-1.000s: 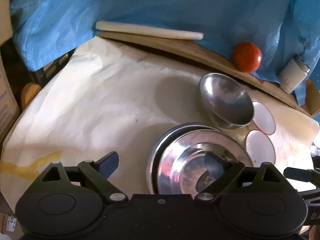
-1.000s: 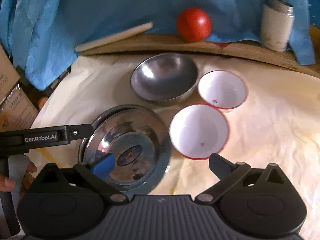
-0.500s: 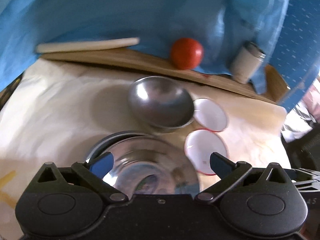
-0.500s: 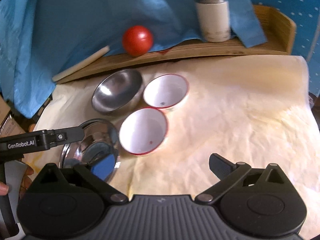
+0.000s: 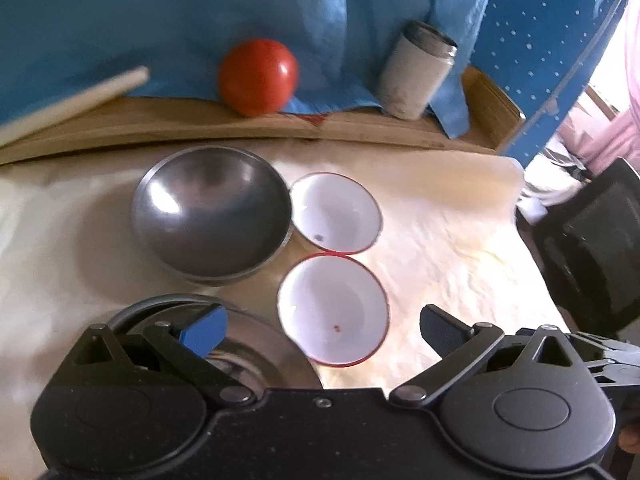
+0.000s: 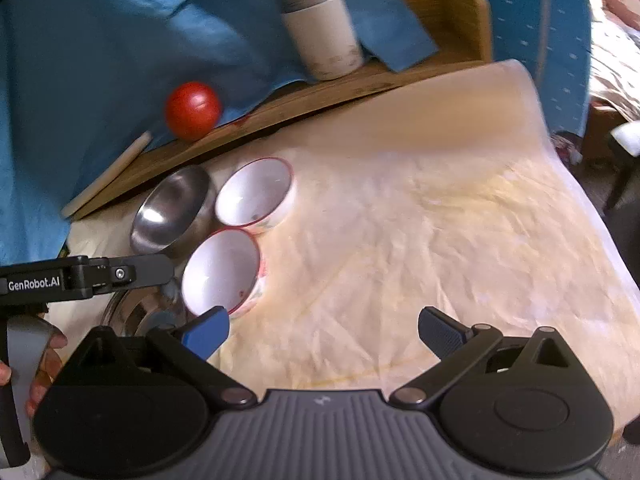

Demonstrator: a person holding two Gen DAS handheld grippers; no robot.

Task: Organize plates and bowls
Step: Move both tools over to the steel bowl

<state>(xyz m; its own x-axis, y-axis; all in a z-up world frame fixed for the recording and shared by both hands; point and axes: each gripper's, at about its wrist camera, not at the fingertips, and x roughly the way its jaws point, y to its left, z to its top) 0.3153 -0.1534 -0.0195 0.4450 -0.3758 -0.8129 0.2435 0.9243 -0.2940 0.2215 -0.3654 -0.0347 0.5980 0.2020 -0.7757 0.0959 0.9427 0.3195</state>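
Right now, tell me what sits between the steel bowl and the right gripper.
In the right wrist view, the nearer white bowl lies between the steel bowl and the right gripper. The farther white bowl sits beside it, off that line.

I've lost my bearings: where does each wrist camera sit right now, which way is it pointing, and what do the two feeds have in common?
Left wrist: sits behind the open left gripper, looking forward and down at the steel bowl, two white bowls and steel plates; its own fingers show.
Right wrist: sits behind the open right gripper, further right, facing the bare table cover; the left gripper's body and the person's hand show at left.
Shared: both bowls groups, the red ball and white canister.
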